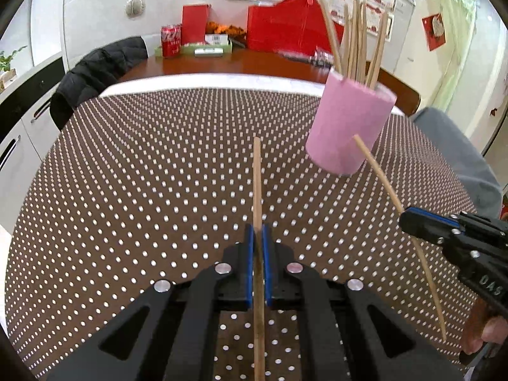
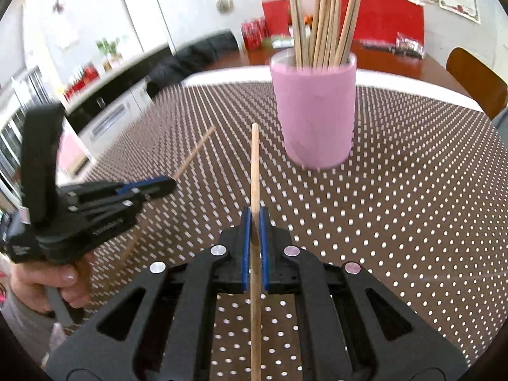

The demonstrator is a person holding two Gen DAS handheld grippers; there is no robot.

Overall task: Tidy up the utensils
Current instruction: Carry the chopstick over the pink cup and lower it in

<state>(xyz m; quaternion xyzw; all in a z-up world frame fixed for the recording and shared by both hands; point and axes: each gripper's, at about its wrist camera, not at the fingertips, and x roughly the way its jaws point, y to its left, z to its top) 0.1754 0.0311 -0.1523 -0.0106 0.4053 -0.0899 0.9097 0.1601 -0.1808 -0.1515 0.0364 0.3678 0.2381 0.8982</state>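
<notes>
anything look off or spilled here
Nothing stands out. The pink cup stands upright on the dotted tablecloth with its chopsticks inside; the left gripper and right gripper each clamp one chopstick.

The pink cup (image 2: 316,112) is the one thing standing on the dotted desk (image 2: 412,222); bare cloth lies open on every side of it. Upright chopsticks (image 2: 320,16) crowd its mouth, fanning outward above the rim. Left of the cup, the left gripper (image 2: 165,185) and its stick (image 2: 195,154) occupy the air

Both wrist views look forward over the dotted tablecloth (image 1: 143,174), sharing the pink cup (image 1: 349,127).
</notes>
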